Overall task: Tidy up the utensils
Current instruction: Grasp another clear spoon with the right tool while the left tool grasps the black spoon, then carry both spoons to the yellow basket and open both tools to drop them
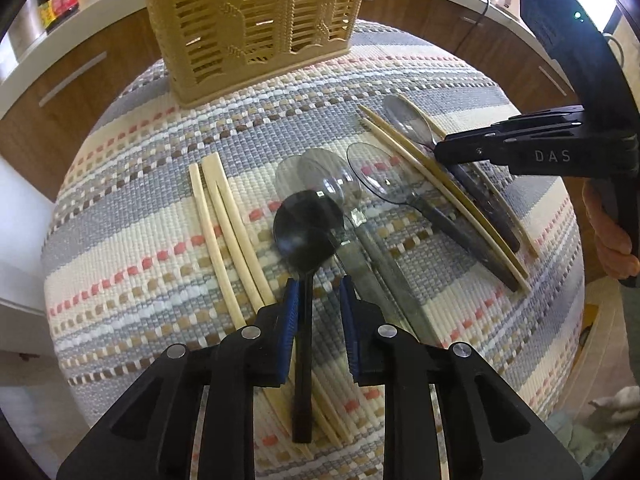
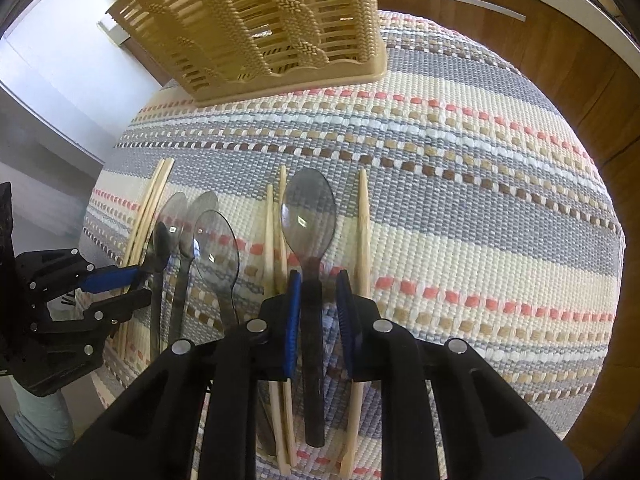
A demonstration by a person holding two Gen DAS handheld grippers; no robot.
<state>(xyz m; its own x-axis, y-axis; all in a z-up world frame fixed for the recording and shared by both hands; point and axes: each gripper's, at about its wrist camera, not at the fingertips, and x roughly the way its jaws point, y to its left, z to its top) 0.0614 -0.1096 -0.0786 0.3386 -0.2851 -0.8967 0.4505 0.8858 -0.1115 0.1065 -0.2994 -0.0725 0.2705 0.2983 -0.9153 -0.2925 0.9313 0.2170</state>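
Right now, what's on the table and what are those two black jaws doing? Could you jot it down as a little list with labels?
surface: striped woven mat
container: tan slotted caddy, upright at the mat's far edge
loose items: spoons and chopsticks lying flat on the mat
left gripper: jaws open around the black spoon handle
right gripper: jaws open around the clear spoon handle
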